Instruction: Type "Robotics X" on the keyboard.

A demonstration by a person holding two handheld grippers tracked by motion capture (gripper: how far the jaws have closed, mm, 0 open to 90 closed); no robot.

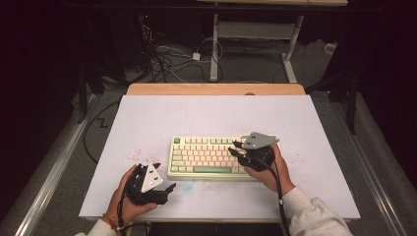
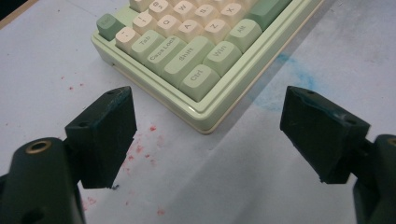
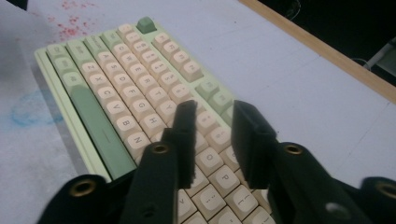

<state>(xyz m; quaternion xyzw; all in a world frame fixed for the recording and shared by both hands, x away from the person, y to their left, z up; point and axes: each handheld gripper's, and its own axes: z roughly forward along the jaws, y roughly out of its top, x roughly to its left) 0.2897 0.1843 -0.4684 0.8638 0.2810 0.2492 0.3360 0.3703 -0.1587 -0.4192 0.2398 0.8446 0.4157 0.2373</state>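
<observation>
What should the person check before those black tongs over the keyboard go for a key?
1. Pale green and cream plastic keyboard lies flat on the white table: ok.
2. Right tongs over the keys, jaws nearly together with a narrow gap: ok.
3. Contact with a key: cannot tell.
4. Left tongs wide open, clear of the keyboard's corner: ok.
5. Cable off the keys: ok.
6. Red specks on the table beside the keyboard: not ok.

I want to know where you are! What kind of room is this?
Probably a lab or workshop: a keyboard sits on a white-covered table, and cables tangle on the floor beyond.
</observation>
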